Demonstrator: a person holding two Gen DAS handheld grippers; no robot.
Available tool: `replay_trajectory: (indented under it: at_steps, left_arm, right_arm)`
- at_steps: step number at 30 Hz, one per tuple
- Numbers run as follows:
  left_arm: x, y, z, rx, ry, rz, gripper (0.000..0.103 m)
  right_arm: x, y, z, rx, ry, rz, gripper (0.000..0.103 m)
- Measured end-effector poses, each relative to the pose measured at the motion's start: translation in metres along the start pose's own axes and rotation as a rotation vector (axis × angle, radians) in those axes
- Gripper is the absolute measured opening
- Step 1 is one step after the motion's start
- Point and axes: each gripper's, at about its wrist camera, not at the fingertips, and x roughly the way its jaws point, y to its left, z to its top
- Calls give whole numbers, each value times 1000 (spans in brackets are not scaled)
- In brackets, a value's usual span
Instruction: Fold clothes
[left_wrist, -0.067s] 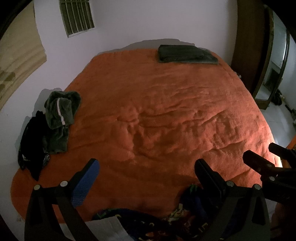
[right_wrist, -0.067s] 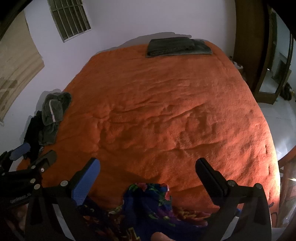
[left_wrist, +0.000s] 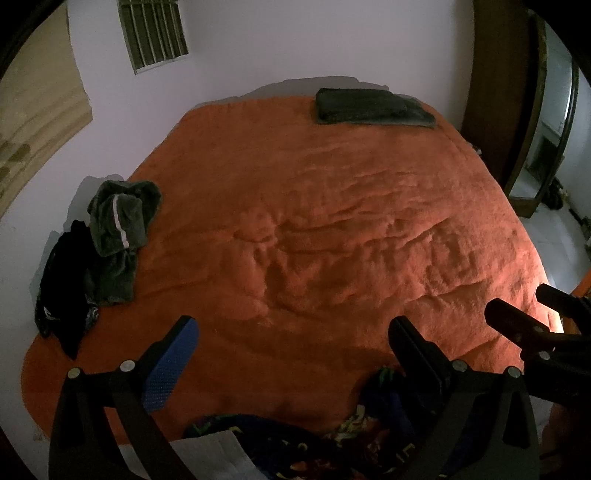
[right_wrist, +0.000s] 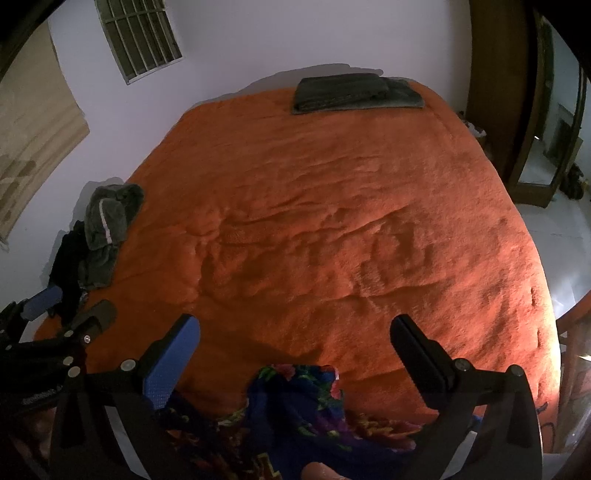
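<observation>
Compared with the views from 0.1 s earlier, nothing has visibly shifted: both grippers hold the same pose over the near edge of the bed, and the garment has not been lifted or spread, so folding of this piece is judged not yet begun. The left gripper (left_wrist: 291, 350) has its 2 fingers spread wide with nothing between them. The right gripper (right_wrist: 293, 349) is likewise spread wide and empty. The task item, a blue floral garment (right_wrist: 299, 402), lies bunched below and between the right gripper's fingers, close to their base rather than at the tips; in the left wrist view the same cloth sits under and behind the left gripper's right finger. A white sheet or cloth (left_wrist: 210, 454) shows just behind the left gripper's blue-padded finger; what it is cannot be told. Ahead of both sets of fingertips the orange blanket (left_wrist: 314, 229) is rumpled but bare, which gives room to lay the garment flat. Far beyond the fingertips, at the opposite edge, rests a folded dark stack (left_wrist: 365, 105), judged to be finished work. Well to the left of the left gripper's fingers lies an unfolded heap: a grey garment with a white stripe (left_wrist: 118, 218) touching a black garment (left_wrist: 68, 280). No object blocks either gripper's path down to the floral cloth; the 2 grippers stand near each other, so mutual clearance needs care.
</observation>
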Motion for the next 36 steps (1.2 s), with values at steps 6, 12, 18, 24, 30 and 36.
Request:
replay_trajectory:
  at_steps: [6, 12, 18, 24, 30, 36]
  left_arm:
    - [1, -4, -4, 3, -4, 5, 102]
    - [3, -6, -6, 6, -2, 9, 102]
    - [2, -6, -7, 9, 0, 8, 102]
    - [2, -4, -8, 9, 2, 8, 102]
    - [2, -5, -9, 11, 1, 8, 102]
    - [2, -4, -8, 9, 4, 4, 102]
  right_arm:
    - [-2, -3, 4, -1, 4, -12, 103]
    - [5, 10, 0, -6, 7, -21, 103]
    - [1, 2, 0, -1, 7, -3, 103]
    - [1, 3, -1, -1, 4, 0, 103]
    - [2, 3, -2, -1, 3, 4, 103]
    - [1, 4, -3, -2, 3, 7, 103]
